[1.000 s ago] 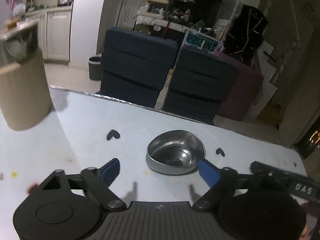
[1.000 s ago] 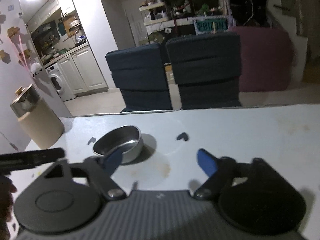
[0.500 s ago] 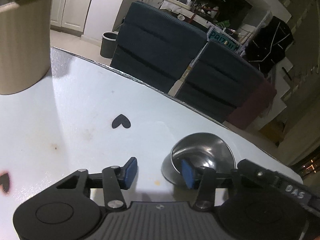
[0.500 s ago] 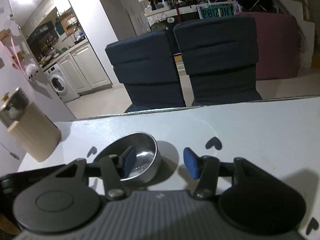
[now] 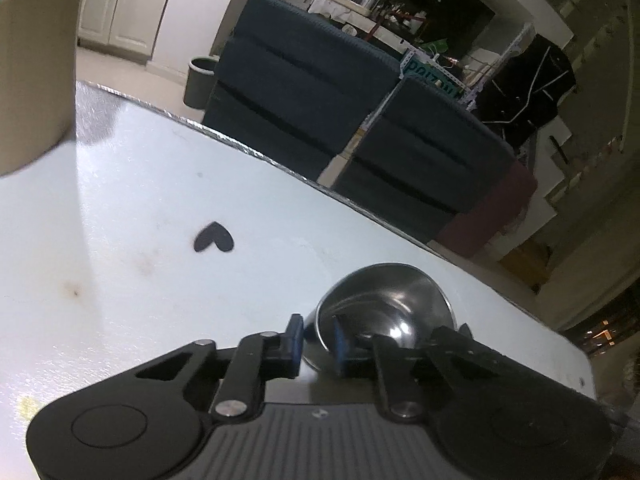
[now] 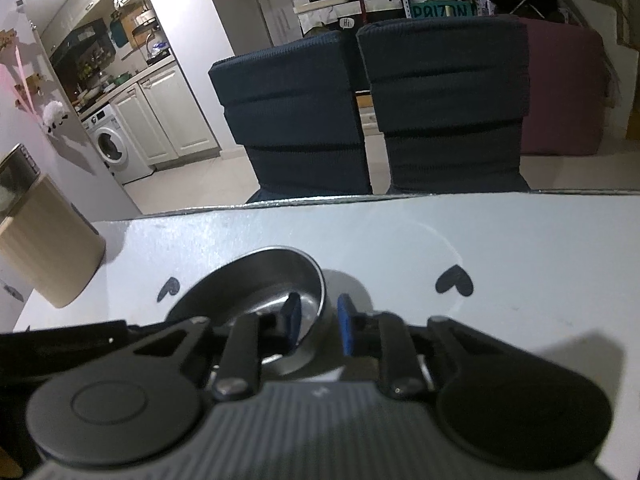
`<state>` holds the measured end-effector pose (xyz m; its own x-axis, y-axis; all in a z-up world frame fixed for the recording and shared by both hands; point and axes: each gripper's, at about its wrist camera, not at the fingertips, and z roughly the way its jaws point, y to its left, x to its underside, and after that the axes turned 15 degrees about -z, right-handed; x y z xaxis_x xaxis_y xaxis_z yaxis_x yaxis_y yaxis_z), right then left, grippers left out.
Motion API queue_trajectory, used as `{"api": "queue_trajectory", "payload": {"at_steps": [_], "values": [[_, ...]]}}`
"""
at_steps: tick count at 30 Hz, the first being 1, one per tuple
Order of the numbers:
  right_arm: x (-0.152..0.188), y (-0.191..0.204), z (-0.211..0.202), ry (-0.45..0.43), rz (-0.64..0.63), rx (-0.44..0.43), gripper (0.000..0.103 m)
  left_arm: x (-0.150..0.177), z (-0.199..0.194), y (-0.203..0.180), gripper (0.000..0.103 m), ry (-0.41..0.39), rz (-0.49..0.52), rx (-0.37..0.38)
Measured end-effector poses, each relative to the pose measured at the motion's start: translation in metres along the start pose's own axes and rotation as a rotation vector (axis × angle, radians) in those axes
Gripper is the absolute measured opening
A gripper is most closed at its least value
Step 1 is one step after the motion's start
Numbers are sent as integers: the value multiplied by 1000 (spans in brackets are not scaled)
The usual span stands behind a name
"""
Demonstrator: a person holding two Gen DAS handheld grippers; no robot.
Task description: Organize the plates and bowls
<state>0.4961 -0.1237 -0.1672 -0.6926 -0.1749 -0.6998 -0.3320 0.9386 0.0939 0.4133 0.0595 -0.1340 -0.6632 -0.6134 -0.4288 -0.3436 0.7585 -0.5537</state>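
- A beige canister (image 6: 48, 240) with a metal lid stands at the left edge of the white table (image 6: 520, 248), near its far left corner and well apart from the work.
- The steel bowl (image 6: 272, 280) sits on the table's near half, left of centre in the right wrist view, between two black heart stickers (image 6: 454, 280).
- The left gripper (image 5: 316, 338) straddles the bowl's left wall, one blue pad outside and one inside; its jaws are closing, and the pads look at or almost at the metal.
- The right gripper (image 6: 318, 322) straddles the opposite wall the same way, jaws closing around the rim, with a sliver of gap seemingly left at the outer pad.
- Risk, as a judgement: thin, slick steel pinched by only a small depth of pad could slip or pivot on lifting, and the bowl already appears tipped in the left wrist view.
- Two grips on one bowl could also fight each other if the hands rise unevenly, twisting it free.
- Hidden: the bowl's near side lies behind both gripper bodies, so the exact contact cannot be confirmed.
- No plates or other bowls are visible, and the canister is cut off by the frame in the left view.
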Motion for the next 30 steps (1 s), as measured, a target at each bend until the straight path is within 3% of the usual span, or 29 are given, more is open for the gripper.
{"api": "queue_trajectory", "payload": {"at_steps": [1, 6, 12, 23, 30], "values": [[0, 1, 0, 2, 2, -3, 14, 1, -1, -1, 12, -7, 12, -8], [4, 5, -5, 1, 14, -3, 11, 4, -11, -4, 5, -17, 33, -28], [11, 8, -25, -4, 49, -3, 9, 12, -39, -13, 4, -21, 114, -12], [23, 27, -104, -53, 63, -7, 7, 38, -125, -26, 4, -34, 279, 13], [43, 48, -154, -64, 46, -25, 6, 63, -178, -14, 3, -28, 313, 30]]}}
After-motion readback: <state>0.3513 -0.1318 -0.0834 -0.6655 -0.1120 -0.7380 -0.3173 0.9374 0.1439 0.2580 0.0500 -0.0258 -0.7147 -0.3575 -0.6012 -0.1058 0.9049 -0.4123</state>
